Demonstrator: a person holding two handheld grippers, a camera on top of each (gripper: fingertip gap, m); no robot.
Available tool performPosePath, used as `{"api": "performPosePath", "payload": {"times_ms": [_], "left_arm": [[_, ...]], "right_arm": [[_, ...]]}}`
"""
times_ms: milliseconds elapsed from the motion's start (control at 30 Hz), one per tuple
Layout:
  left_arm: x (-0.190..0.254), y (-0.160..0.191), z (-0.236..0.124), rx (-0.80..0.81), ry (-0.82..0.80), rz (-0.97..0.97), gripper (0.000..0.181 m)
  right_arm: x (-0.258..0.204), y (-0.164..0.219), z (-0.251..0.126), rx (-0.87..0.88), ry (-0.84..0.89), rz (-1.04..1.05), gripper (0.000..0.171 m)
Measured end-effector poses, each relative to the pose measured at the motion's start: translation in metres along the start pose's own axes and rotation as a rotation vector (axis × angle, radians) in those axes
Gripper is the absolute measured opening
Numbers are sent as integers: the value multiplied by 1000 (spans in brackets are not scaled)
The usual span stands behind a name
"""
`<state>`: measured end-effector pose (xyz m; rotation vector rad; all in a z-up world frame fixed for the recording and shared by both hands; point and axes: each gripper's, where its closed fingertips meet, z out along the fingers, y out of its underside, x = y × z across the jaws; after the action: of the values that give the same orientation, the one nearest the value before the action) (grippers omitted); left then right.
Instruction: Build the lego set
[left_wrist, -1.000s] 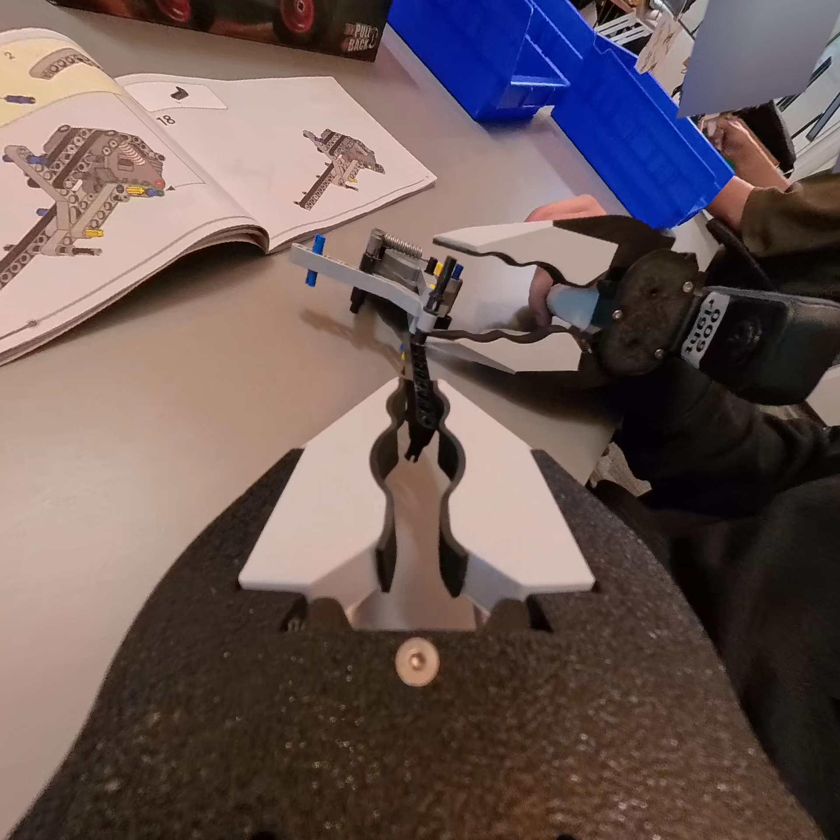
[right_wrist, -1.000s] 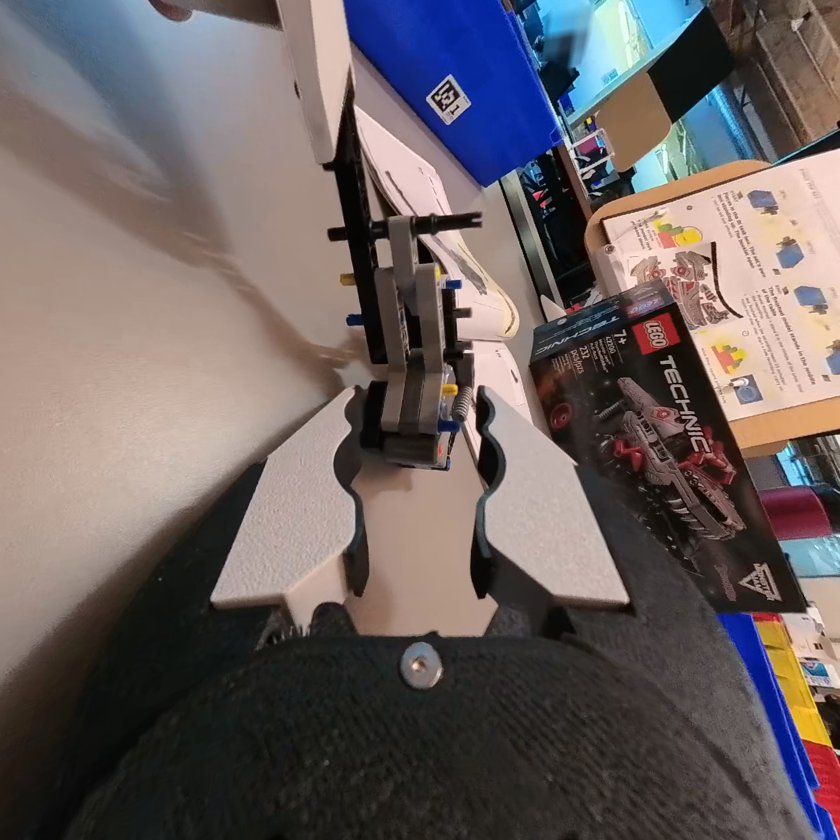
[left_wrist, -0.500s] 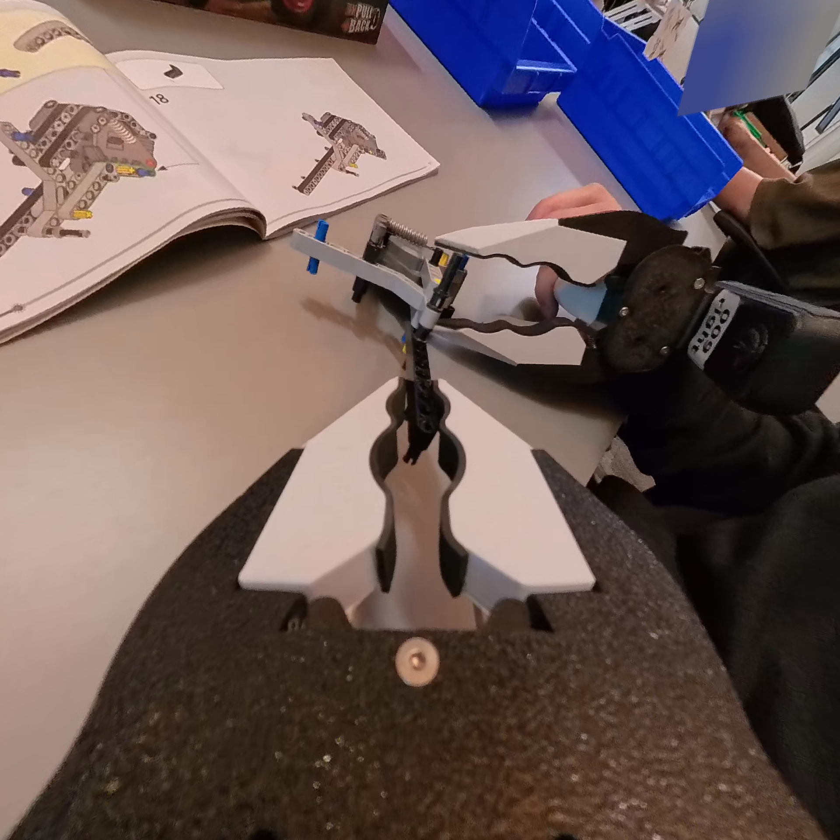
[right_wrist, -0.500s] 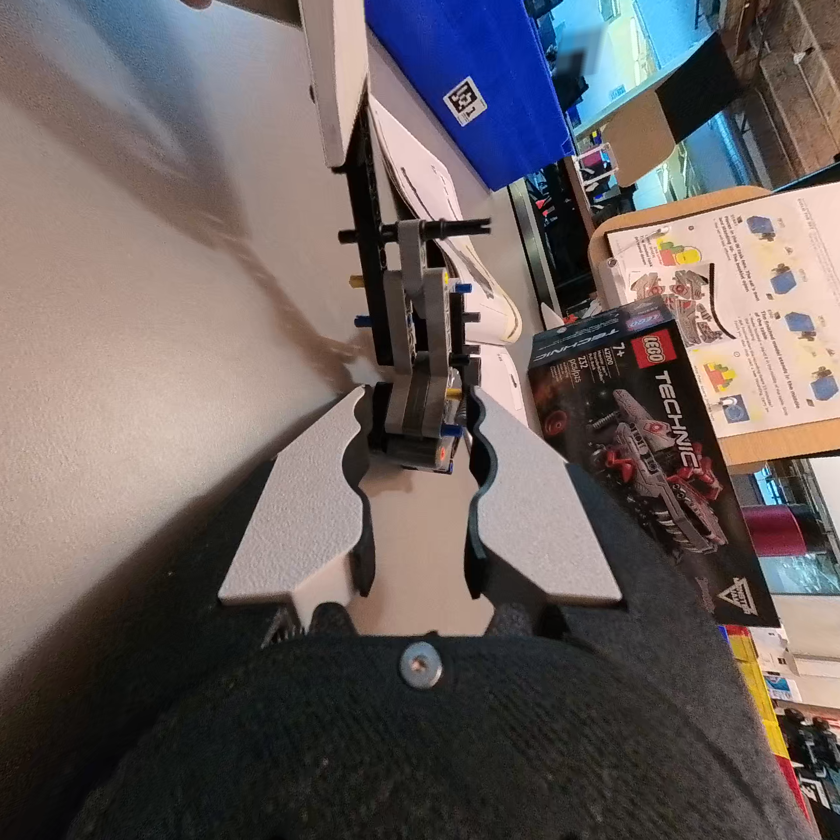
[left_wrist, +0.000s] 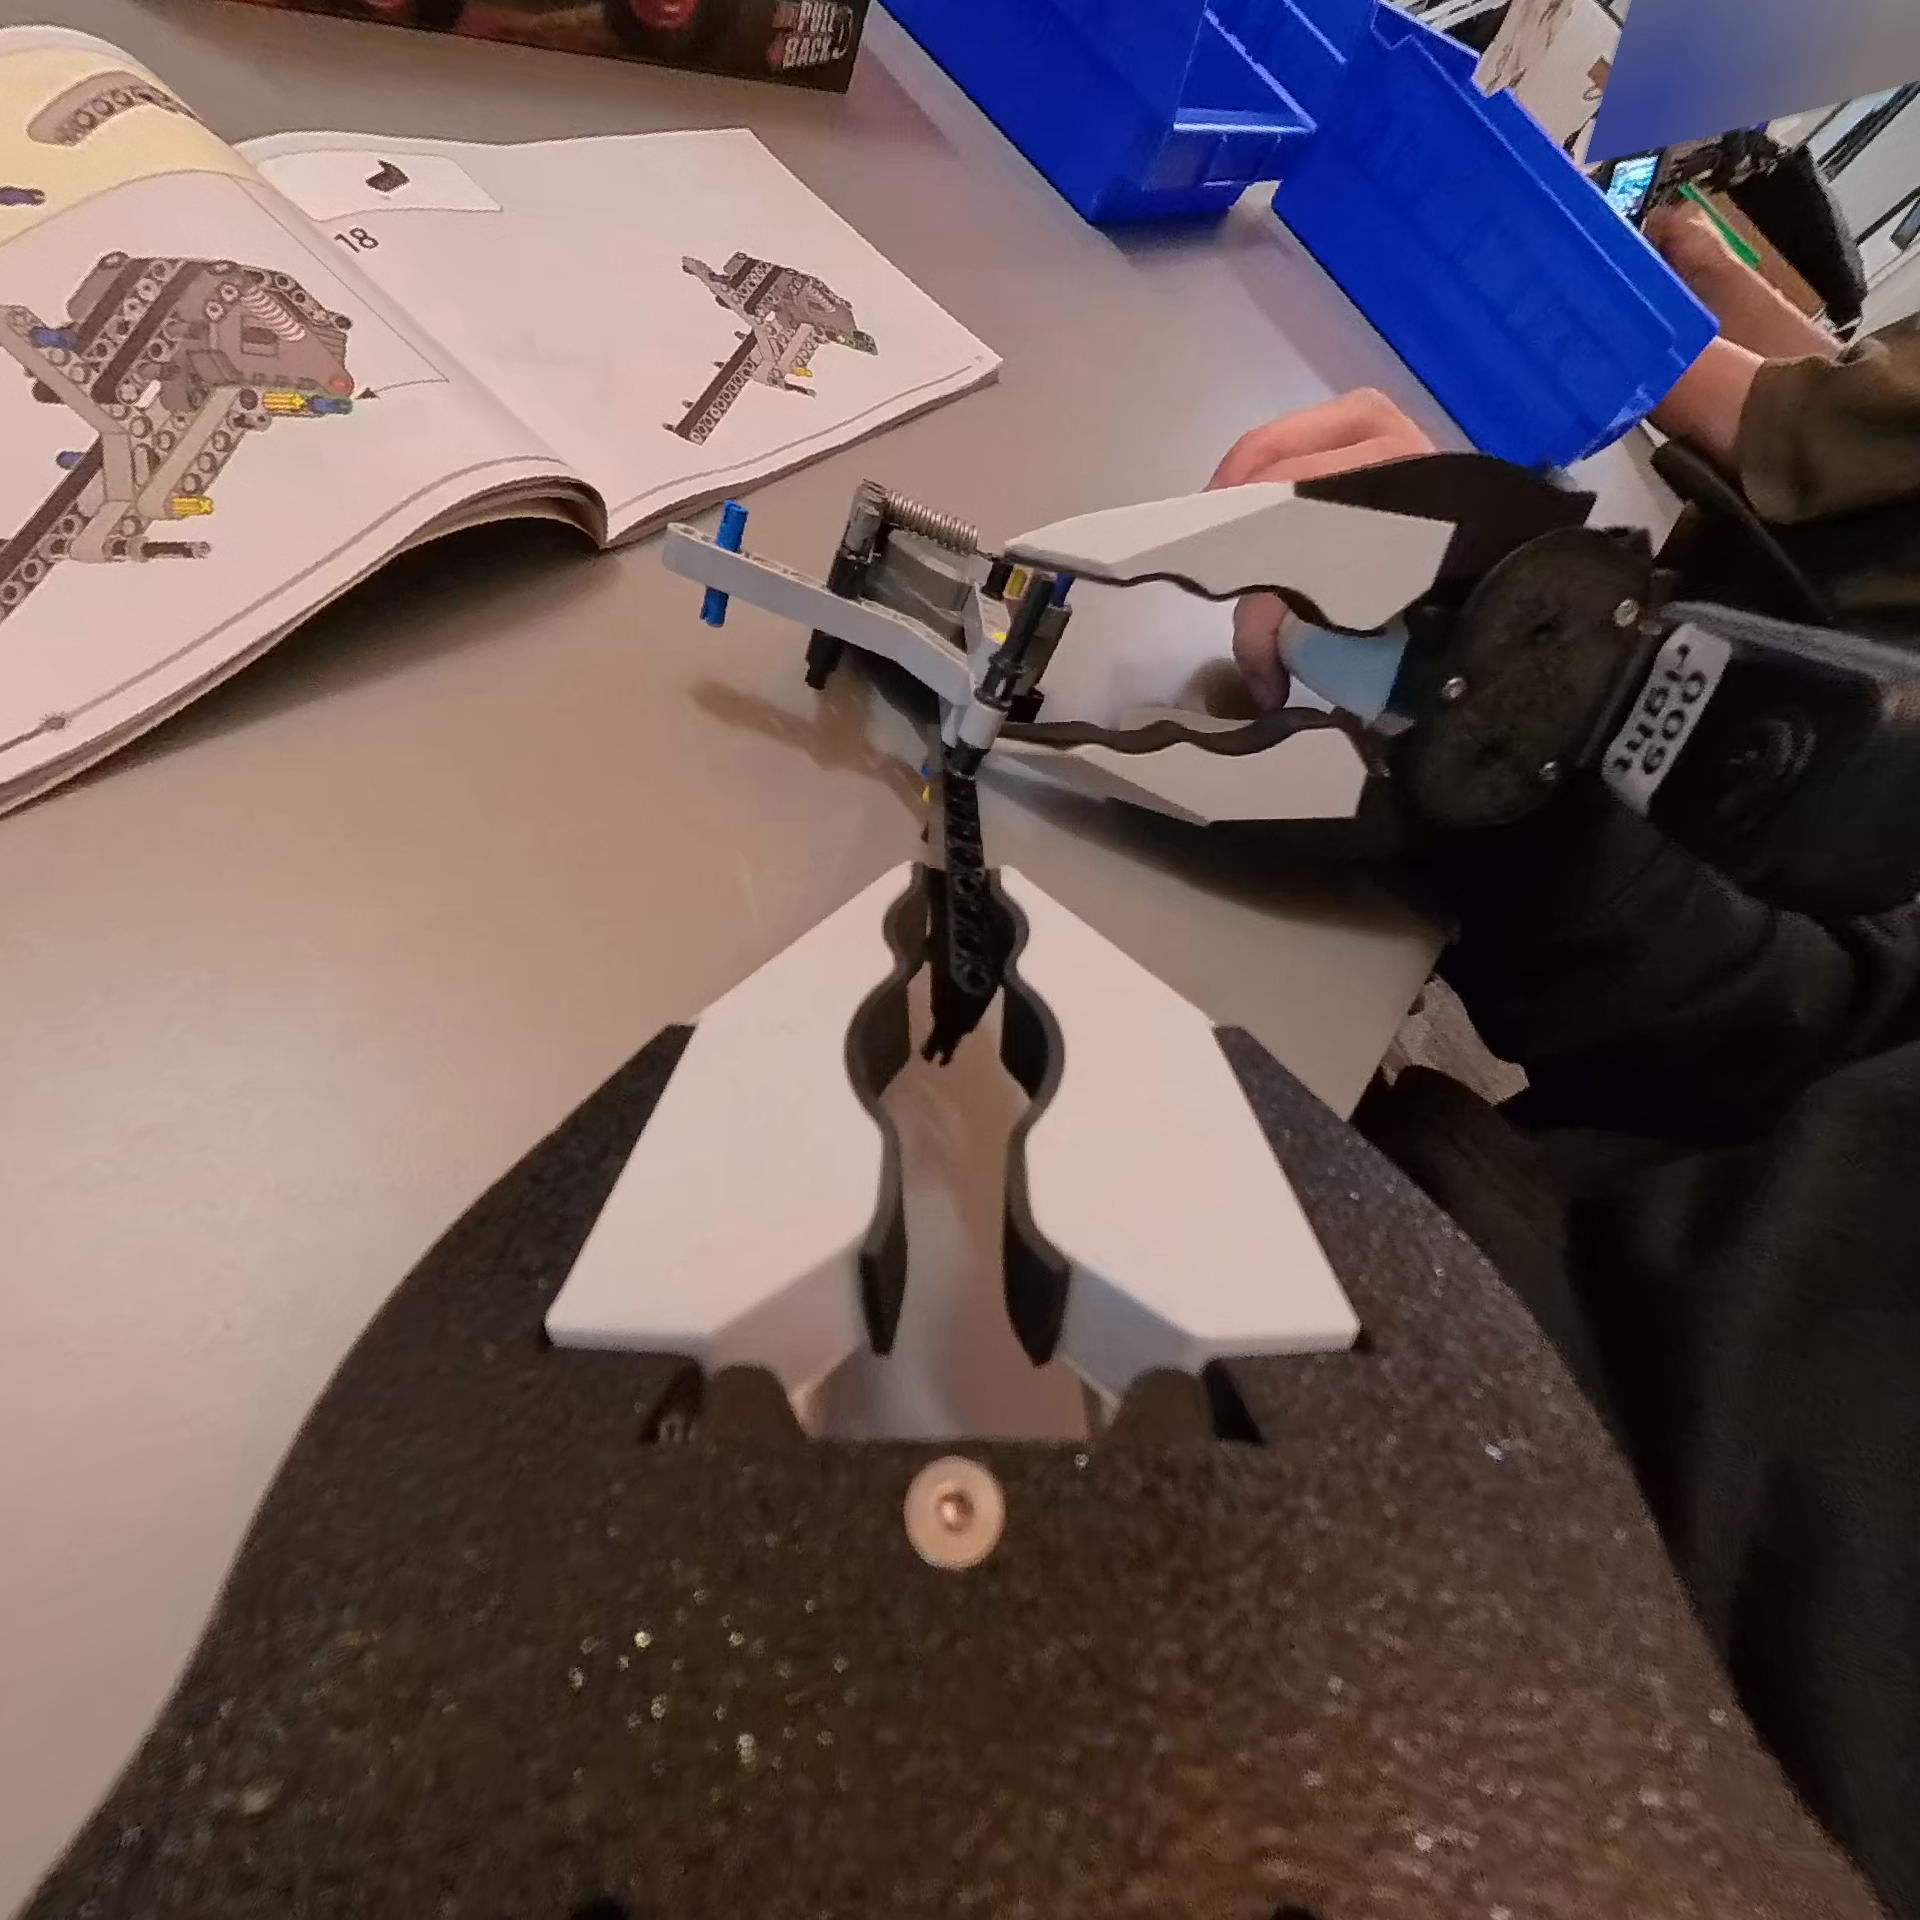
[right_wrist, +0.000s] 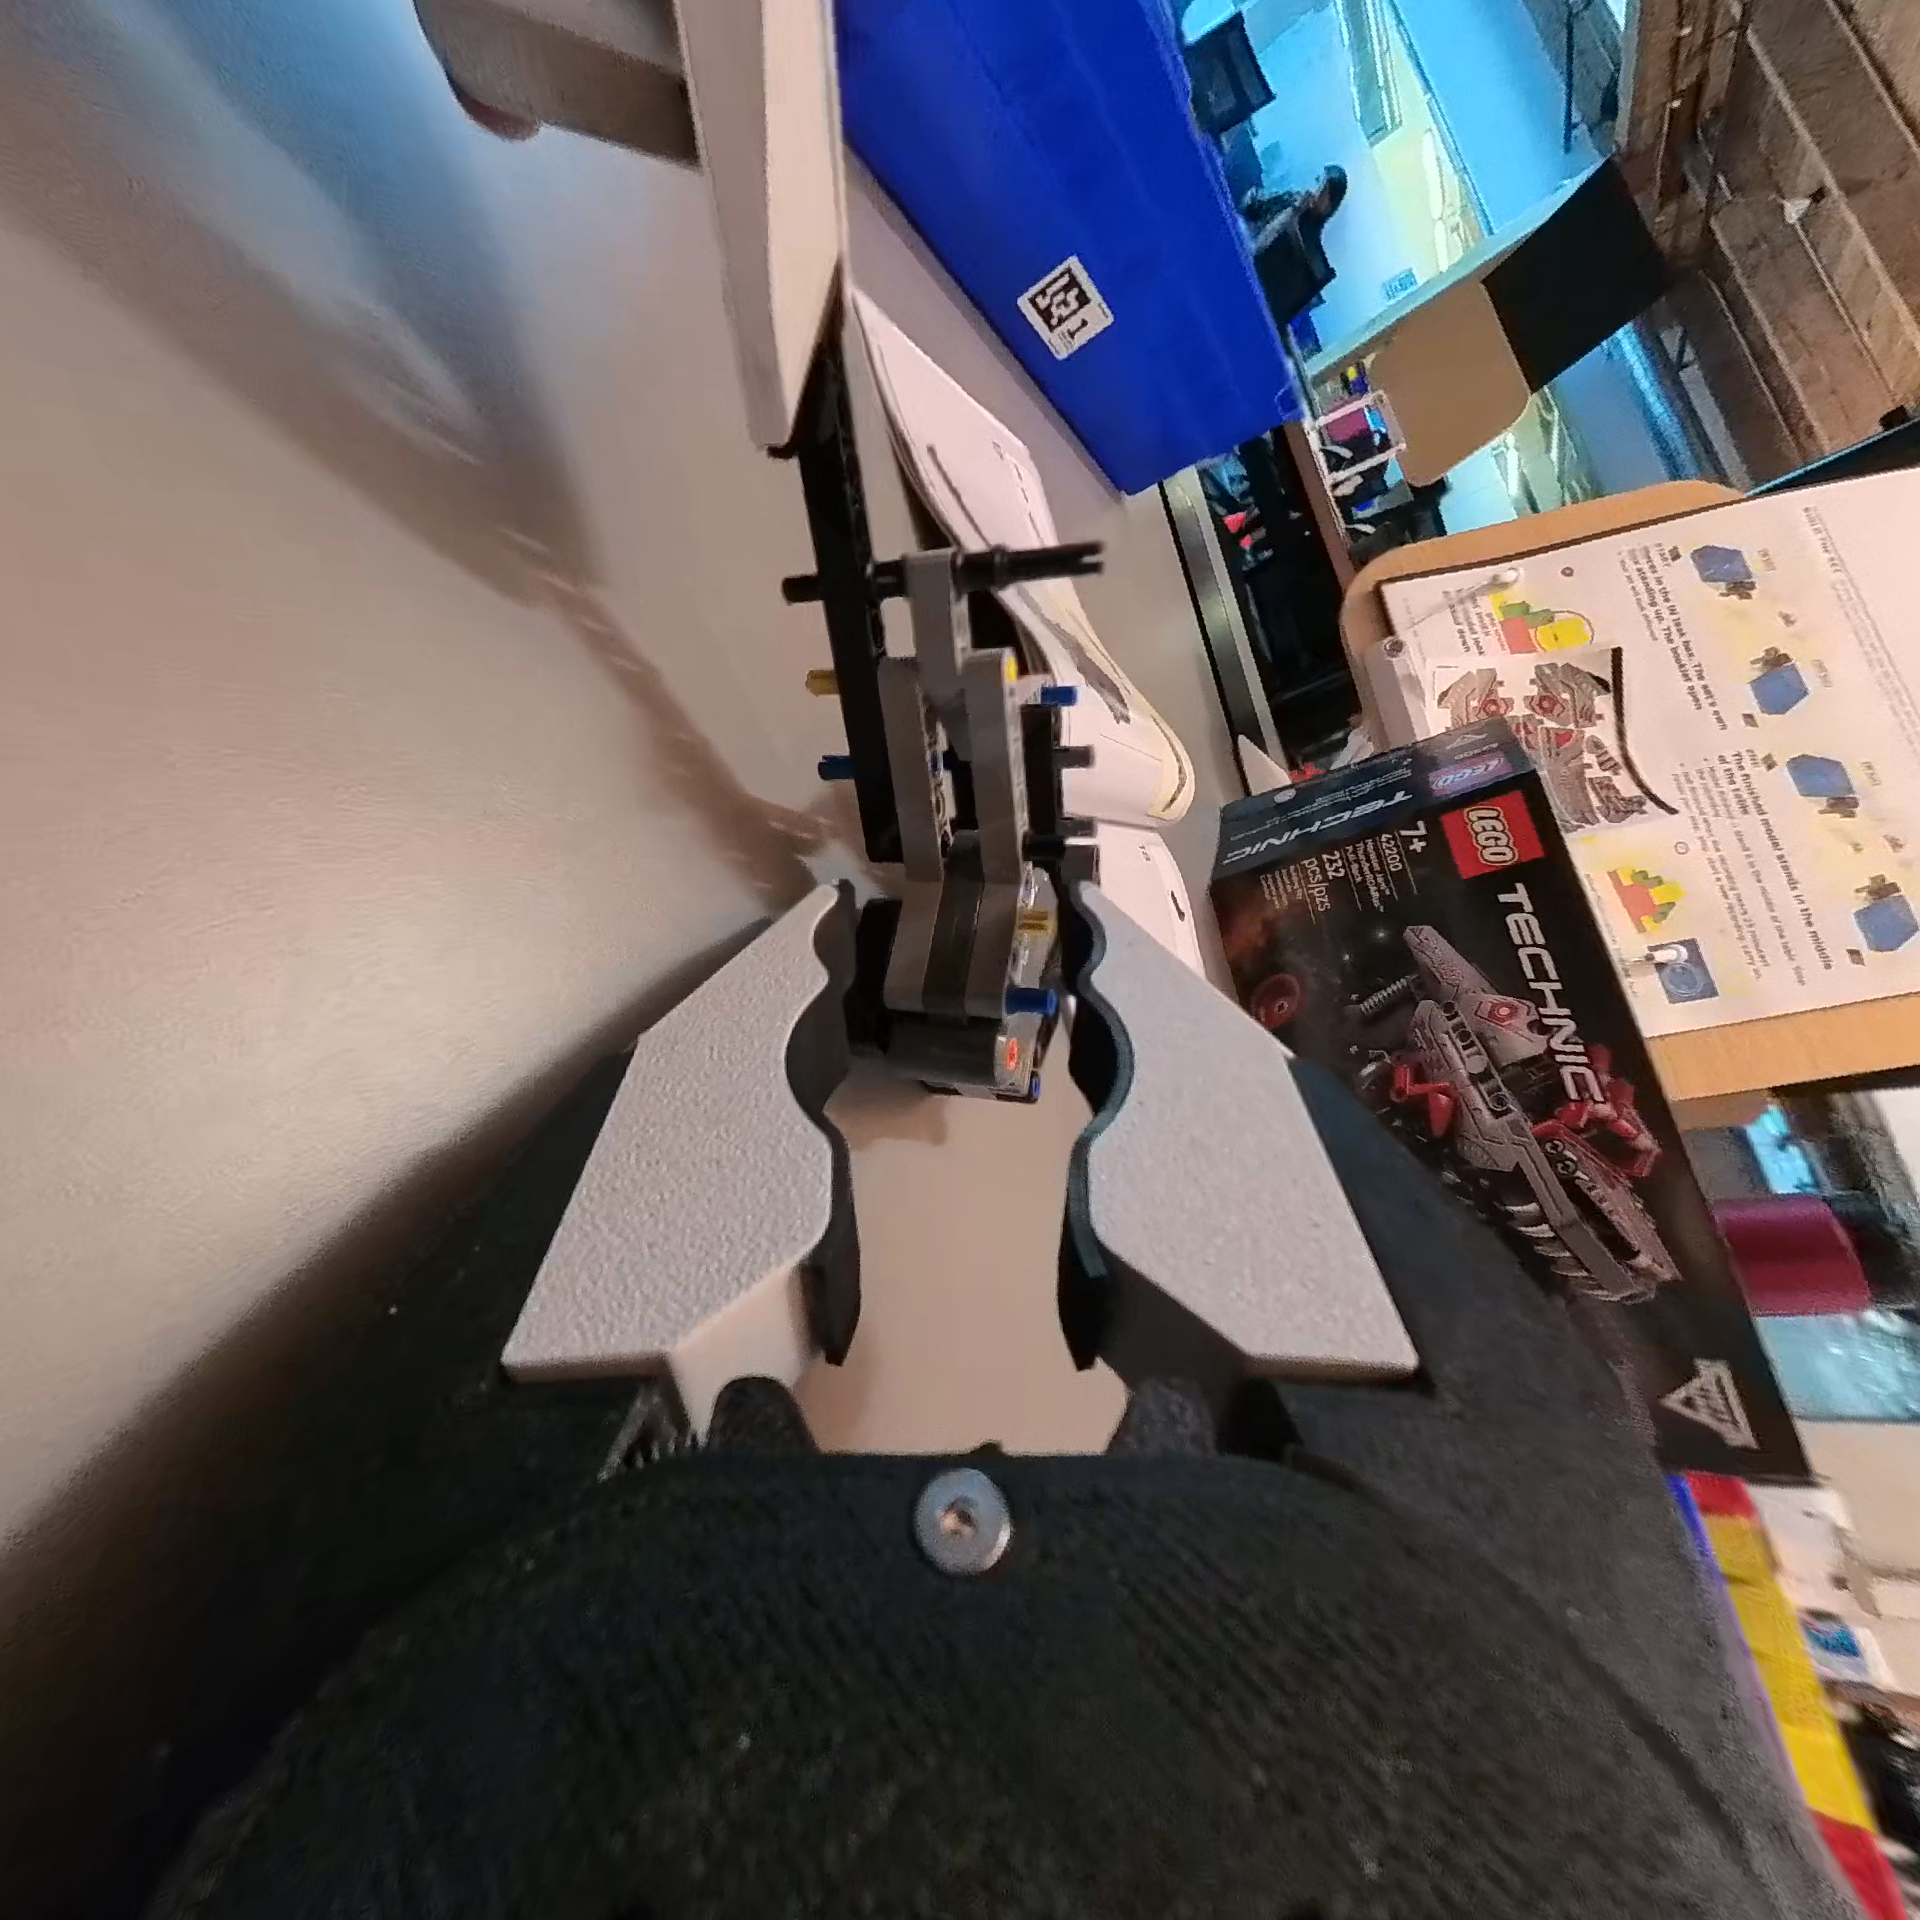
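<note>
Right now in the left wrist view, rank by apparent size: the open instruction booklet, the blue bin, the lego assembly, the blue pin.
1. Instruction booklet
2. Blue bin, though it sits farther from the camera, so this is unsure
3. Lego assembly
4. Blue pin

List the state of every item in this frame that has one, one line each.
left gripper: shut on the black beam.
right gripper: shut on the lego assembly's grey block.
black beam: joined to the assembly, held above the table.
lego assembly: partly built, held off the table between both grippers.
instruction booklet: lying open on the table.
lego box: closed as far as can be seen.
blue bins: open-topped, contents hidden.
</note>
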<state>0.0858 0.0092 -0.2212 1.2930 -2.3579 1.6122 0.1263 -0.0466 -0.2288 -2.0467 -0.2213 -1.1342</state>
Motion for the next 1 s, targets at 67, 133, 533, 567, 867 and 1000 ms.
{"api": "performPosePath", "payload": {"times_ms": [67,133,533,567,867,1000], "left_arm": [[-1,4,0,-13,-4,8,8],[-2,7,1,-25,-14,16,8],[-12,26,3,-140,-120,156,8],[-13,26,3,-143,-134,176,9],[-16,17,0,-131,-220,305,13],[-14,14,0,-121,-229,348,13]], "right_arm": [[2,-7,-5,56,-22,53,38],[8,-11,-11,101,-45,145,37],[31,26,-21,7,-96,537,42],[30,28,-21,-8,-107,539,43],[21,33,-20,-53,-159,547,45],[17,32,-18,-65,-171,529,45]]}}
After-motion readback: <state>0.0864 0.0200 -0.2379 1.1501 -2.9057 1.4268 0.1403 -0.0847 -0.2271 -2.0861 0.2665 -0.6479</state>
